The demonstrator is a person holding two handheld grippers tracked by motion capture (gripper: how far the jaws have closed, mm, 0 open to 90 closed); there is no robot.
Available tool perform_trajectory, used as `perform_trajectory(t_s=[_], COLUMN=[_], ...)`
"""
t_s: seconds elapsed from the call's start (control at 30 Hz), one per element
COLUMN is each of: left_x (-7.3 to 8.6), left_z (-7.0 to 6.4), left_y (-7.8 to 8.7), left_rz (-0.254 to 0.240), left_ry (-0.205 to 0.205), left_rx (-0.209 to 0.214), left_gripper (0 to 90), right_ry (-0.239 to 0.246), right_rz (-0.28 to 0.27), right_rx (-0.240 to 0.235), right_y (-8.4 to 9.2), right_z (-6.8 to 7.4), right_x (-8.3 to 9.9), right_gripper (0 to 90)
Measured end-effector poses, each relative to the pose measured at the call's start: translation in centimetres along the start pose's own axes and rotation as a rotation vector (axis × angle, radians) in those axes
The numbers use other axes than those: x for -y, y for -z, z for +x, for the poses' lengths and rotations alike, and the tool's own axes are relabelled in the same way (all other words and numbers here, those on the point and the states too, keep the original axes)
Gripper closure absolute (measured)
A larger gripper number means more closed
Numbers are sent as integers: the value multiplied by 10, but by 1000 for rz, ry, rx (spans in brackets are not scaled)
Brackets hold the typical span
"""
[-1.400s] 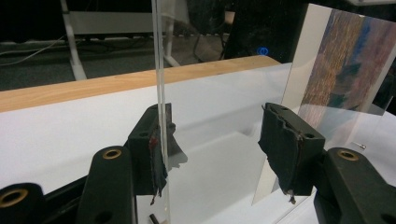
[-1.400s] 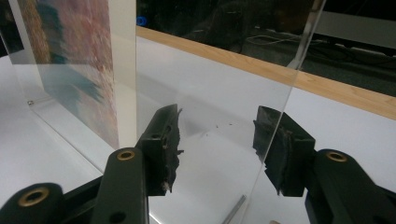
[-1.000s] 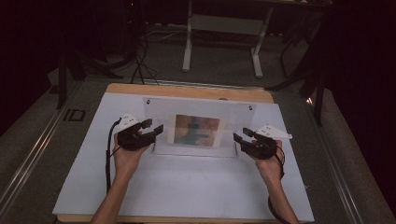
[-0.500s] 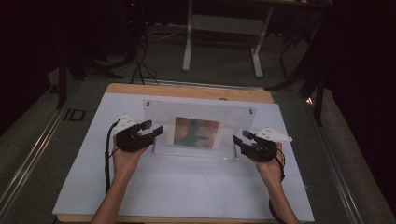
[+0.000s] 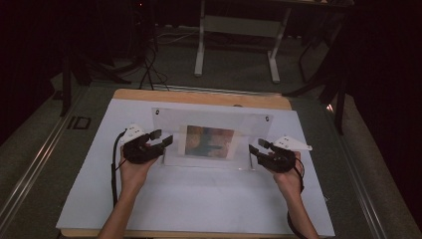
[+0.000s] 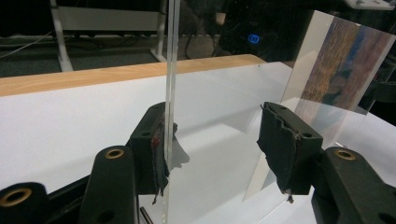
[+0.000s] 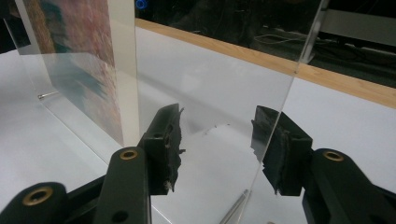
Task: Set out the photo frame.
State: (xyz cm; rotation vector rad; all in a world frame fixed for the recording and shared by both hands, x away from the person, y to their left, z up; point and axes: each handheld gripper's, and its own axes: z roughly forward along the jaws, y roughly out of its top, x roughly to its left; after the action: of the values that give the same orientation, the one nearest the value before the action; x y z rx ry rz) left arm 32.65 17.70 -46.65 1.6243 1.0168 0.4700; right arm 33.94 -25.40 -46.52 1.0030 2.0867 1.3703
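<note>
A clear acrylic panel (image 5: 249, 128) stands upright on the white sheet (image 5: 199, 199), with a colourful picture (image 5: 209, 142) in its middle. My left gripper (image 5: 163, 137) is at the panel's left end and my right gripper (image 5: 257, 146) at its right end. In the left gripper view the panel's edge (image 6: 170, 70) runs between the jaws of my left gripper (image 6: 219, 135), close against the left pad (image 6: 156, 149), with the picture (image 6: 341, 60) farther off. In the right gripper view the panel (image 7: 210, 70) passes between the jaws of my right gripper (image 7: 217, 135), its edge by the right pad (image 7: 275, 149). Both stand open.
The white sheet covers a wooden table whose bare far edge (image 5: 199, 97) shows behind the panel. A small metal pin (image 7: 236, 210) lies at the panel's foot. Beyond the table stands a white-legged frame (image 5: 236, 45), with cables (image 5: 149, 64) on the floor.
</note>
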Motion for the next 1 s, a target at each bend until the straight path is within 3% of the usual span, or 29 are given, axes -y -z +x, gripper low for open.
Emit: perform_trajectory(t_s=[0.3,0.5,0.7,1.0], left_x=[0,-1,-4,-11], left_z=[2,3,7,11], left_y=[-1,1,6,16], left_rz=[-3,15,14,23], left_ry=[-9,-41,-40,-56], left_rx=[8,-11,-15,6], left_gripper=[446,418,416,437], right_ry=[18,24,17,34], right_rz=[5,9,21,55], right_rx=[4,5,3,8], right_y=[-1,0,5,12], right_z=[0,-2,-8,-16], right_x=[0,0,-2,-3], right_gripper=[500,482,477,493])
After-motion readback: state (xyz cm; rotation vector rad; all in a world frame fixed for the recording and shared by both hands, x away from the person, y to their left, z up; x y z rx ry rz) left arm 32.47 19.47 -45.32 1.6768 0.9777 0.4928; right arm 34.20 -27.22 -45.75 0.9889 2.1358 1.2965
